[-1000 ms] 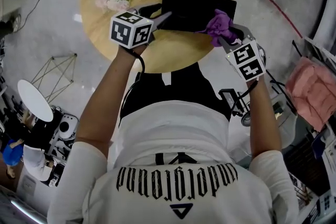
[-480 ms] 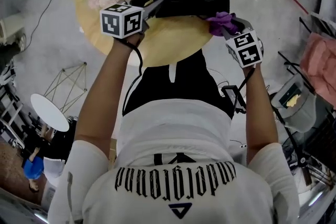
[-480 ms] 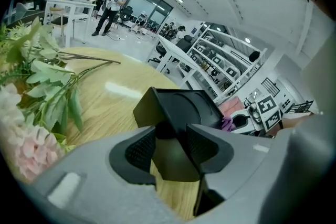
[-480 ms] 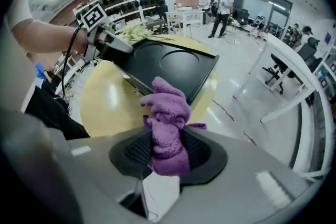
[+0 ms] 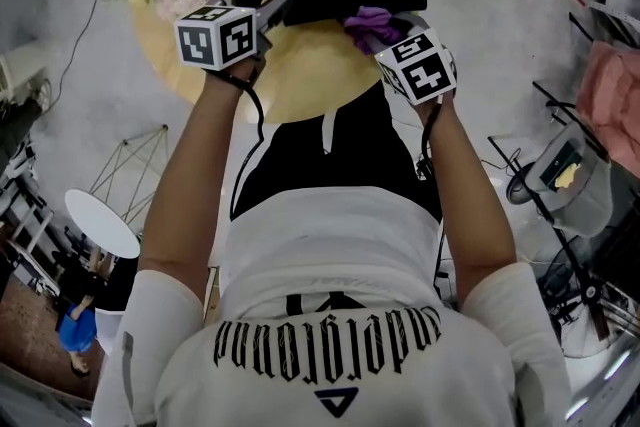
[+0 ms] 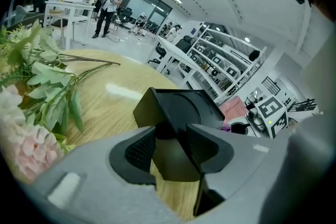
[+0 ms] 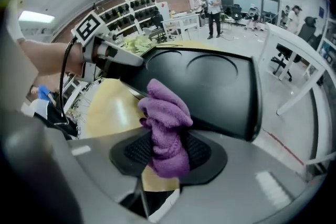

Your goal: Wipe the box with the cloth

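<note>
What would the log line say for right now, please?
left gripper: clamped on black box corner | right gripper: clamped on purple cloth | cloth: at box's near edge | box: on round wooden table

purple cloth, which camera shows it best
The right gripper view: the cloth fills the centre, bunched and clamped between the right gripper's jaws, at the black box's edge. The head view shows only a small purple patch beside the marker cube. The left gripper view gives at most a sliver past the box.
</note>
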A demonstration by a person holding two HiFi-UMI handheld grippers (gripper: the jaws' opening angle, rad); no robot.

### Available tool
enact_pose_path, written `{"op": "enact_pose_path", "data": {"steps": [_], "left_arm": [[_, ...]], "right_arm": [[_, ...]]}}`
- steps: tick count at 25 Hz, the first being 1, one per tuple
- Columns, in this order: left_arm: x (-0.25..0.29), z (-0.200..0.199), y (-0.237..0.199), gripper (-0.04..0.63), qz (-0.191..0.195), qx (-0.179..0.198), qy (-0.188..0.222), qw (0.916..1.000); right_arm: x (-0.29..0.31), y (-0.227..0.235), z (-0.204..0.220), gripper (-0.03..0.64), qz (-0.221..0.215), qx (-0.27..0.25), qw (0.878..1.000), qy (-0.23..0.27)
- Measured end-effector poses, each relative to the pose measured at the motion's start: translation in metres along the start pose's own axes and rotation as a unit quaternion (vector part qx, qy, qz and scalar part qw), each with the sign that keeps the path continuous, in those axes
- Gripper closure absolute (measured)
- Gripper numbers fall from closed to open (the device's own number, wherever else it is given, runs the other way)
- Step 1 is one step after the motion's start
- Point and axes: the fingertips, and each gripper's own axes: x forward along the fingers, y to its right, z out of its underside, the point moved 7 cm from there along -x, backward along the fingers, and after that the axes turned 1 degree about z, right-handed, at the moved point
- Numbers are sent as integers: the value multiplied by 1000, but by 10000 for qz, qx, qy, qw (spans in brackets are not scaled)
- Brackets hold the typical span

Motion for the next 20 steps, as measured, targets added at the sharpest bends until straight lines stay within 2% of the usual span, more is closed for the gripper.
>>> {"op": "enact_pose_path", "data": {"steps": [5,9,14,20], "left_arm": [[1,0,0,397,47,-40,3,10000],[1,-1,1,396,12,-15,12,10000],[0,-1,3,396,-22,-28,61,10000],[-1,0,2,396,-12,1,64,10000]], "right_arm": [[-26,51,27,476,427,901,9949,138],[-44,75,38,476,621,1376,9882,251],[-36,54,26,477,305,1608,9856,425],[-27,3,-6,477,-114,1577,9848,719]]}}
